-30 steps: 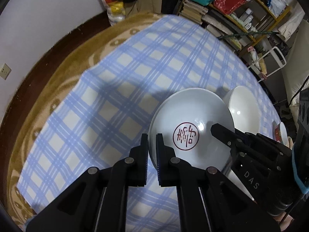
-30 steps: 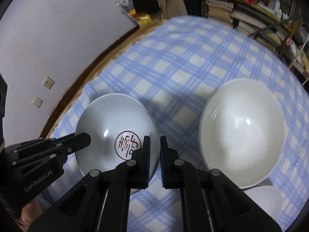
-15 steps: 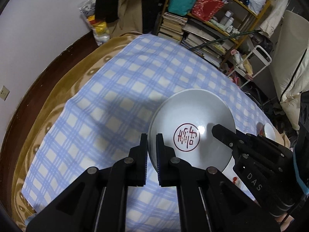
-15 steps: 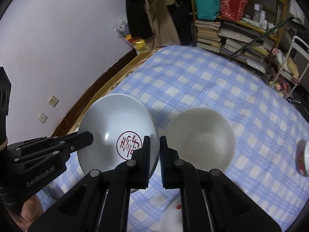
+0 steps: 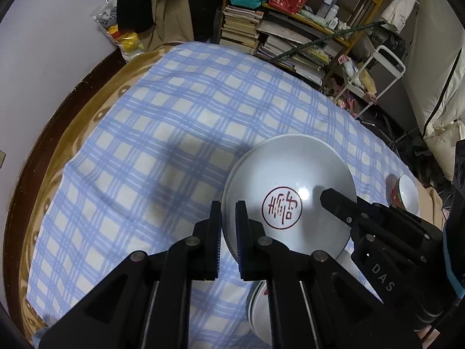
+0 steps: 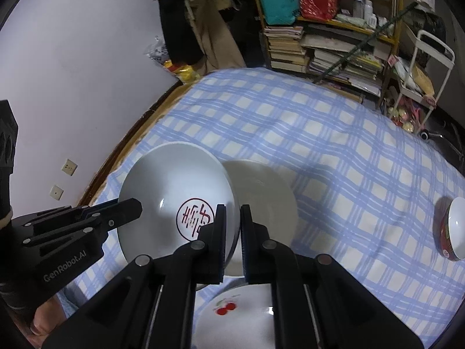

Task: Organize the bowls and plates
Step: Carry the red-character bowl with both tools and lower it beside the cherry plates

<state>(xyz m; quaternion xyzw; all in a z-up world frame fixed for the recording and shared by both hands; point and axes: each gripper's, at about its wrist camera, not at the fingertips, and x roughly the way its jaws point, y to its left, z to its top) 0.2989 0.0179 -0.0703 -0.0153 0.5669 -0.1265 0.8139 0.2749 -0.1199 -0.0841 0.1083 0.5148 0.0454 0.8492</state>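
A pale bowl with a red round seal mark hangs well above the blue checked cloth. My left gripper is shut on its left rim. My right gripper is shut on its right rim and shows in the left wrist view. A plain white bowl rests on the cloth below, to the right. A white plate with red cherries lies under my right gripper; stacked plates show under my left one.
A small red-sided bowl sits at the cloth's right edge. The checked cloth covers a round brown-rimmed table by a white wall. Bookshelves and a white cart stand behind.
Both grippers have lifted the seal-marked bowl upward together; the table and the white bowl now look smaller and farther. The cherry plate has come into view below.
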